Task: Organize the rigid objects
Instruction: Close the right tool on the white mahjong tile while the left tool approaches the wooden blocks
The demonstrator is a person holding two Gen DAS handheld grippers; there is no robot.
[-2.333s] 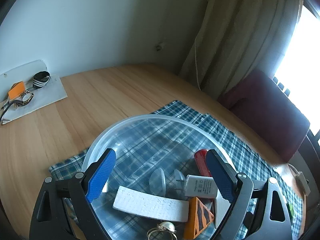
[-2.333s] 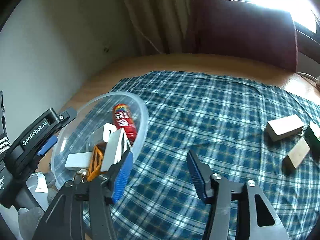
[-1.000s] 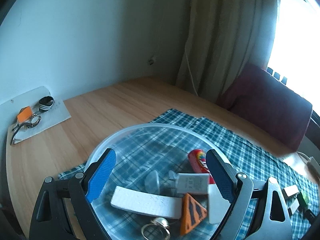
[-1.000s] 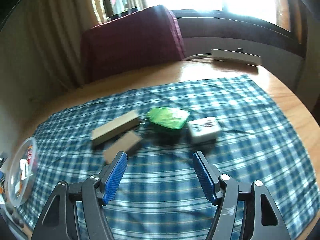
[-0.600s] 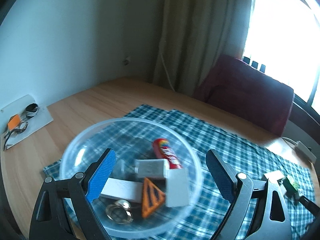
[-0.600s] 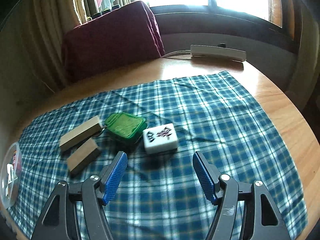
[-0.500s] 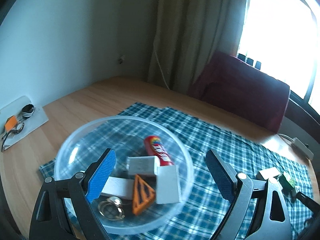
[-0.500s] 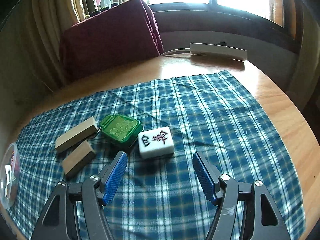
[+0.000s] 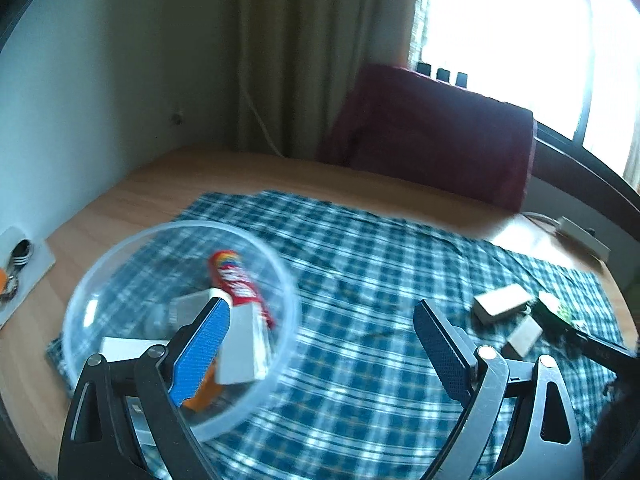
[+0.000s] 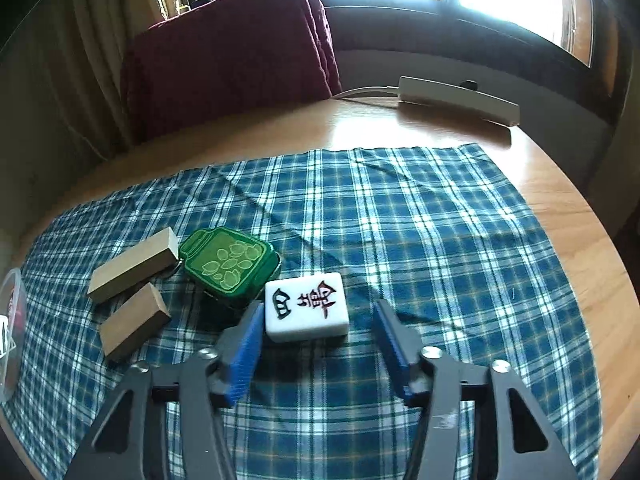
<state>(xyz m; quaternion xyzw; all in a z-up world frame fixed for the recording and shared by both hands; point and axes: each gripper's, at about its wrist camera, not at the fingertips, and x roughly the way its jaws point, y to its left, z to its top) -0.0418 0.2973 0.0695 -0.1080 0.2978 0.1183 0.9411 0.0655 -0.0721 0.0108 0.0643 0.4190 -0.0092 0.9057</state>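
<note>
A white mahjong tile (image 10: 306, 312) with black and red characters lies on the blue plaid cloth (image 10: 420, 232). My right gripper (image 10: 318, 324) is open, its blue pads on either side of the tile's near end, not touching it. A green jar-shaped case (image 10: 228, 262) and two tan wooden blocks (image 10: 132, 264) (image 10: 132, 320) lie left of the tile. In the left wrist view my left gripper (image 9: 320, 328) is open and holds nothing. A clear plastic bowl (image 9: 120, 252) beneath its left finger holds a red tube (image 9: 236, 280), white blocks and an orange piece.
A white power strip (image 10: 456, 98) lies on the wooden table past the cloth. A maroon chair back (image 10: 228, 52) stands behind the table. At the far left of the left wrist view a white board (image 9: 24, 276) carries small items. Curtains and a bright window are behind.
My right gripper swung away from the bowl and came down to the mahjong tile, now between its pads. The left gripper's view turned right, so the bowl slid to the left.
</note>
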